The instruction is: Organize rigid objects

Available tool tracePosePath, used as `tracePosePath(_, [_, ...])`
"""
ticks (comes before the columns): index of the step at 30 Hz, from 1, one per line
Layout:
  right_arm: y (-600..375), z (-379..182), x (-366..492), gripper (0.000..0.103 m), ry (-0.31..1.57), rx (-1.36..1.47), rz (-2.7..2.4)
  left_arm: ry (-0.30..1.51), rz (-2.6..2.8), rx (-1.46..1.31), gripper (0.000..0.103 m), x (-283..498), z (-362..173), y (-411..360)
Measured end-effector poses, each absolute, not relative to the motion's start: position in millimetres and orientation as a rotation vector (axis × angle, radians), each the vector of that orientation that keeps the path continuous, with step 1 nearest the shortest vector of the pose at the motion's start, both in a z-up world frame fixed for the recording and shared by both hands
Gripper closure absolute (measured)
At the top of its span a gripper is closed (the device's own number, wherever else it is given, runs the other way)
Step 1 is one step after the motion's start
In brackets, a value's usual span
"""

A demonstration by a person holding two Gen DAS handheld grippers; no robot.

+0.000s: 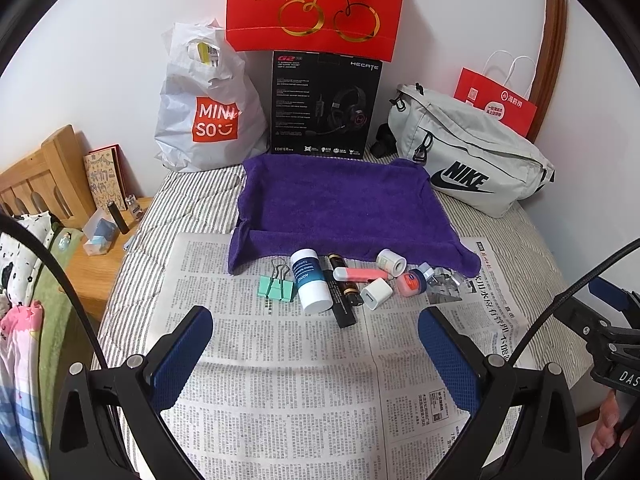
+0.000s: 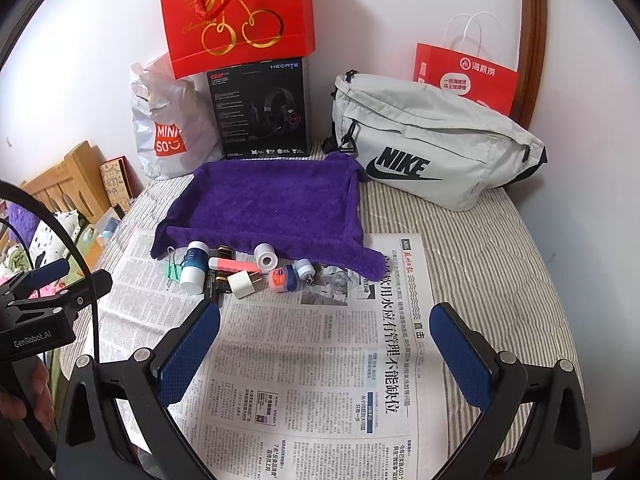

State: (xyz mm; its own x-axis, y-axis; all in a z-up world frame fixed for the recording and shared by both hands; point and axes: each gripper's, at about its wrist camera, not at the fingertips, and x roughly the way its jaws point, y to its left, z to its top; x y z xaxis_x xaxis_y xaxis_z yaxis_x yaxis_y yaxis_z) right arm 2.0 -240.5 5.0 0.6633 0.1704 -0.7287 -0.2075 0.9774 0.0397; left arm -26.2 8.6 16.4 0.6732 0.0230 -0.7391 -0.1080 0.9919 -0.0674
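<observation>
Small items lie in a row on the newspaper (image 1: 280, 360) in front of a purple towel tray (image 1: 340, 204): mint binder clips (image 1: 277, 286), a white and blue bottle (image 1: 310, 286), a black tube (image 1: 340, 300), a pink and white stick (image 1: 358, 274), a white charger cube (image 1: 376, 293), a white tape roll (image 1: 391, 263) and a small pink jar (image 1: 410, 283). My left gripper (image 1: 316, 330) hangs open just short of the row, nothing between its fingers. My right gripper (image 2: 326, 326) is open too, right of the row; the jar (image 2: 282, 279) lies ahead of it.
Against the wall stand a white plastic bag (image 1: 208, 112), a black headset box (image 1: 324, 104), a red gift bag (image 1: 316, 4), a grey waist bag (image 1: 472, 152) and a red paper bag (image 1: 496, 100). A wooden bedside table (image 1: 100, 256) sits left of the striped bed.
</observation>
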Motion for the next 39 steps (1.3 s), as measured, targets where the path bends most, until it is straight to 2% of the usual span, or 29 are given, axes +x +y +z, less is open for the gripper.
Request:
tracePosePath(20, [-239.2, -2.1, 10.4, 0.000, 0.838, -0.053, 0.223, 0.848, 0.071, -0.121, 0.000, -15.0, 3.7, 22.1])
tracePosePath(33, [-242.1, -26.5, 32.3, 0.000, 0.880, -0.054, 0.221, 0.931, 0.095, -0.106, 0.000, 21.8, -55.1, 51.5])
tracePosePath(39, [-241.7, -43.9, 46.5, 0.000, 0.918, -0.067, 0.215, 0.971, 0.087, -0.083, 0.005, 51.1, -88.6, 63.3])
